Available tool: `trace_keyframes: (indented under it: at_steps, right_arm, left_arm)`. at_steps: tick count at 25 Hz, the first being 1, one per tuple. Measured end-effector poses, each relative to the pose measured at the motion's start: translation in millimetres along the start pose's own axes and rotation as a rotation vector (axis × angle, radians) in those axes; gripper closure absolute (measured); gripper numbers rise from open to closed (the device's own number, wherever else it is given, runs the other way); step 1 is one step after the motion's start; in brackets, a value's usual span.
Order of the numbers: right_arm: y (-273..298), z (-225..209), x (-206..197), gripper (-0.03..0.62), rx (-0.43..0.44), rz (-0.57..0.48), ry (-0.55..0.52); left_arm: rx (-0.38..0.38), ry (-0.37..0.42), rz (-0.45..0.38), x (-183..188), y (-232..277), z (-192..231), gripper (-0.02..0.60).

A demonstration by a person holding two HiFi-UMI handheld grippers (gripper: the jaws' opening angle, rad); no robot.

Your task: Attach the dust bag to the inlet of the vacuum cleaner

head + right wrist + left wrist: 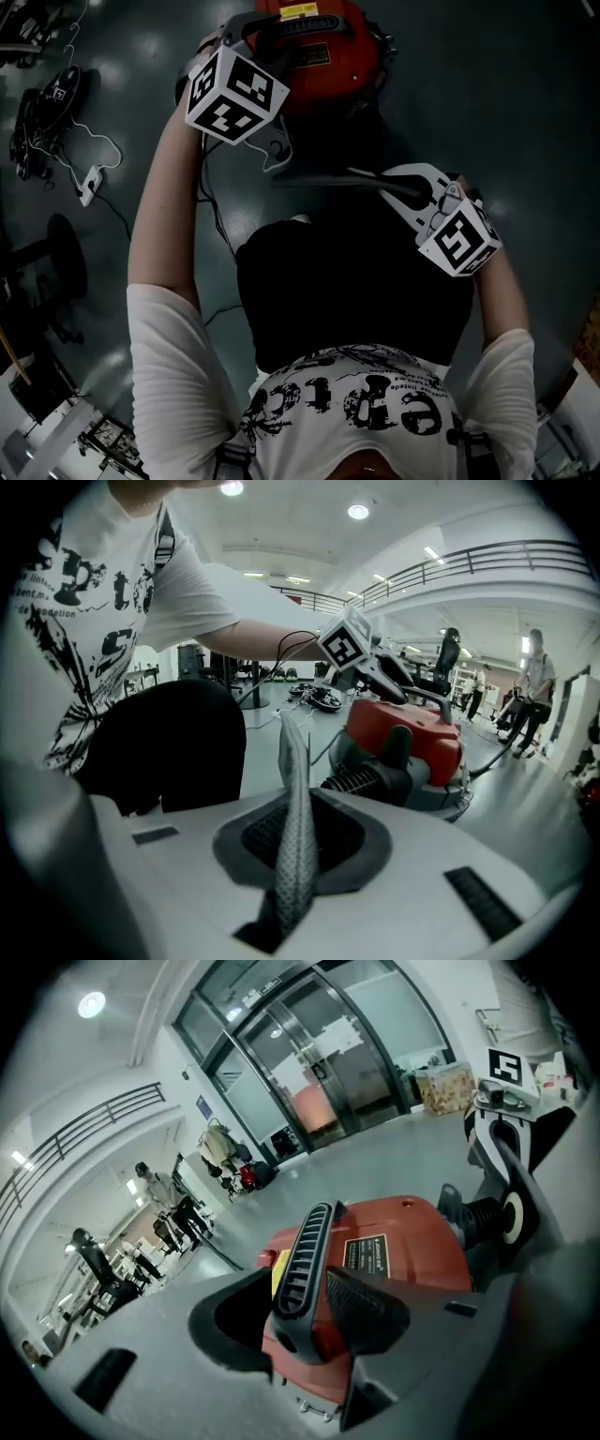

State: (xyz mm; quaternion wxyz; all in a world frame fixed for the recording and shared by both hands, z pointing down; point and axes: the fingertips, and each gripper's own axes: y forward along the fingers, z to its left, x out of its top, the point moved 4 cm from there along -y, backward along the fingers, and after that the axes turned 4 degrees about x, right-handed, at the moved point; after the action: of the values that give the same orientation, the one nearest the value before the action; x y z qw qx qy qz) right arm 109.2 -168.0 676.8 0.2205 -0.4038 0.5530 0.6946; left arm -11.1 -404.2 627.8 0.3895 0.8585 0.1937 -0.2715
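- Right tongs (292, 855) are clamped on the dust bag's (356, 272) grey mesh edge. The bag hangs before me, near the vacuum cleaner (403, 1241), I judge ready for the inlet.
- Left tongs (314, 1312) stand wide astride its handle (302, 1260), unclamped, probably to steady it.

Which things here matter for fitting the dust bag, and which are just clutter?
Job: vacuum cleaner; dust bag, pinched in right tongs; left tongs, open around the handle.
Lying about: cable bundle; white plug on floor; people in background.
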Motion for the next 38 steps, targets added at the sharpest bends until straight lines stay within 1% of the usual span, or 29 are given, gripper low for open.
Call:
trace_keyframes:
  at_steps: [3,6,9,13,15,19,21,23,28,31,35,38]
  right_arm:
    - [2,-2,1,0.569,0.001,-0.003,-0.004]
    - [4,-6,-2,0.568,-0.005,-0.006,-0.004]
    - [5,-12,-8,0.568,-0.036,0.000,-0.004]
    - [1,-18,-11,0.568,-0.080,0.007,0.028]
    - [0,-21,-11,0.568,-0.093,0.014,0.022]
    - [0,-28,-16,0.566,-0.106,0.047,-0.035]
    - [2,-31,-18,0.566,-0.114,0.066,-0.078]
    - [4,-33,-19,0.562,-0.131,0.075,-0.099]
    - [5,-35,-19,0.551,-0.218,0.100,-0.071]
    - [7,-35,-19,0.549,-0.250,0.108,-0.060]
    - [7,-33,-12,0.548,-0.247,0.141,-0.088]
    - [7,-35,-8,0.548,-0.207,0.165,-0.103]
  left_arm:
    - [-0.029,0.005,-0.016,0,9,2,0.413]
    - [-0.073,-0.011,-0.059,6,14,3,0.420]
    - [-0.071,0.011,-0.086,7,14,3,0.428]
    - [-0.082,0.048,-0.076,7,12,2,0.437]
    - [-0.097,0.058,-0.067,7,12,2,0.440]
    - [-0.111,0.072,-0.055,6,14,2,0.442]
    - [-0.109,0.075,-0.054,5,16,1,0.443]
    - [-0.100,0.081,-0.058,4,17,1,0.445]
    - [-0.110,0.098,-0.057,3,18,0,0.449]
    - [-0.117,0.108,-0.048,3,19,-1,0.451]
    - [-0.115,0.106,-0.046,5,17,0,0.453]
    - [-0.109,0.105,-0.045,6,15,1,0.453]
